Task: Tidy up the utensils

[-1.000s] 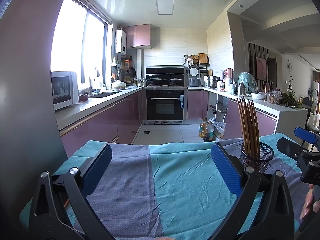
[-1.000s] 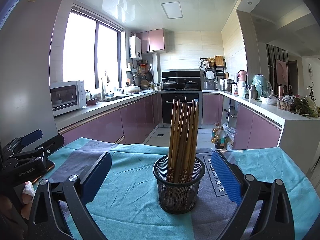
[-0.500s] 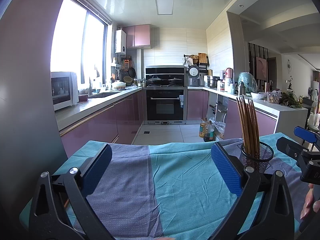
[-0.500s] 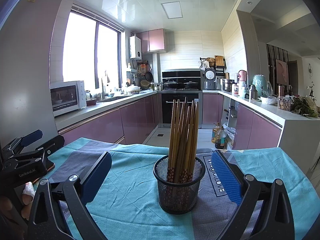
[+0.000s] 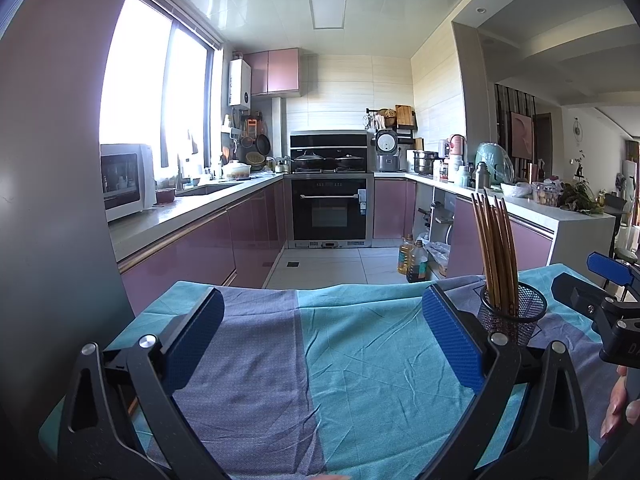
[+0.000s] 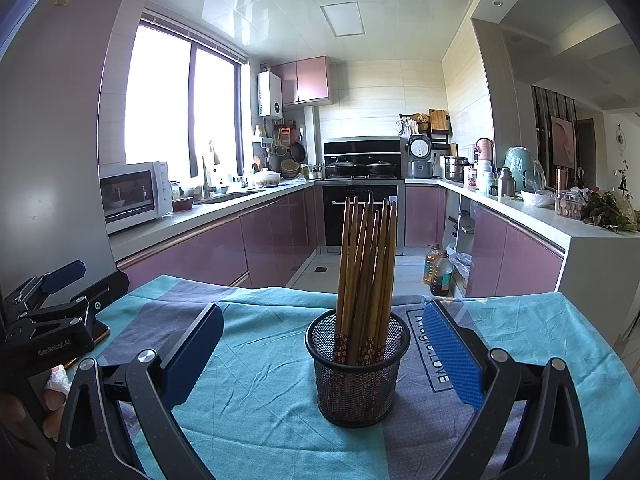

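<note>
Chopsticks [image 6: 366, 272]: a full bundle of wooden sticks, standing near upright and fanned a little, patterned ends down in the cup. We see no loose ones on the cloth.
Mesh cup [image 6: 358, 376]: black wire holder, upright on the bench, between the right gripper's fingers but touching neither; in the left view it sits off to the right, beyond that gripper's right finger.
Right gripper [image 6: 320, 354]: jaws wide, holding nothing – lined up straight on the cup.
Left gripper [image 5: 322, 338]: jaws wide as well, empty, over bare cloth well apart from the cup.
Bench [image 5: 360, 380]: covered by a teal and grey-purple cloth, creased but flat.
Step in hand: we judge the sorting looks done or nearly so – both grippers empty, everything in view stowed.
Next move: if the cup must be shifted, the right gripper needs to close squarely on the mesh wall, low enough not to tip the tall bundle; otherwise, draw back without brushing the stick tops.
</note>
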A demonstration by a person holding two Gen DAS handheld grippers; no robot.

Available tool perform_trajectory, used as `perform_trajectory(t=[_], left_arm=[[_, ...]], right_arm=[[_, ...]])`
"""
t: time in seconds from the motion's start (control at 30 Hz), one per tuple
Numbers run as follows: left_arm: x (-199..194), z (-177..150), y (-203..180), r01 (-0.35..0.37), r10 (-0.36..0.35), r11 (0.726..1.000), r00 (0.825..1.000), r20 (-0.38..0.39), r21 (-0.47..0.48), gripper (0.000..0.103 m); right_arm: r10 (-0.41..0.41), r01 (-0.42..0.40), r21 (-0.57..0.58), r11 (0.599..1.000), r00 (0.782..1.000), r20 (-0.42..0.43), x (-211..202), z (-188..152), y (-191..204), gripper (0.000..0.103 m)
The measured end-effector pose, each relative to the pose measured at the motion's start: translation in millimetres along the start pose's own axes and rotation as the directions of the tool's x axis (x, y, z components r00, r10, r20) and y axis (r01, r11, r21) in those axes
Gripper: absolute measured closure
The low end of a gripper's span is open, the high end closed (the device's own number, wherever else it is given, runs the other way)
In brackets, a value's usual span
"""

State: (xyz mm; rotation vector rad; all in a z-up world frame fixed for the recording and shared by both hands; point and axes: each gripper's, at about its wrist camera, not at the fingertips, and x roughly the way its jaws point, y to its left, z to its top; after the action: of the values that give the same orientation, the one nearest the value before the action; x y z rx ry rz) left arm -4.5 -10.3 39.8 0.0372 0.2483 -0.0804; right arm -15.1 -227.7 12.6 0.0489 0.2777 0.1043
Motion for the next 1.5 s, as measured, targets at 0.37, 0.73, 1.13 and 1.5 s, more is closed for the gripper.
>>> perform_trajectory(t=[0.37,0.73,1.13,1.5], left_arm=[[0.0,0.0,-0.5,0.001,-0.001,1.0,1.0,0.0,0.0,0.006],[0.6,-0.8,-0.4,0.001,-0.001,1.0,1.0,0.0,0.002,0.006],[0.6,-0.8,-0.3,0.001,-0.001,1.0,1.0,0.0,0.001,0.006],[0.6,-1.1,-0.3,0.001,-0.001,1.0,1.0,0.001,0.002,0.006]], right_arm=[[0.0,0.0,0.002,1.0,1.0,-0.006,0.7,0.7,-1.1,0.007],[0.003,-0.003,0.012,1.0,1.0,-0.007,1.0,1.5,-2.5,0.007],[0.004,-0.004,0.014,1.0,1.0,-0.01,0.7,2.2,-2.8,0.007],[0.005,-0.005,0.016,1.0,1.0,-0.01,0.9,3.1,-2.8,0.007]])
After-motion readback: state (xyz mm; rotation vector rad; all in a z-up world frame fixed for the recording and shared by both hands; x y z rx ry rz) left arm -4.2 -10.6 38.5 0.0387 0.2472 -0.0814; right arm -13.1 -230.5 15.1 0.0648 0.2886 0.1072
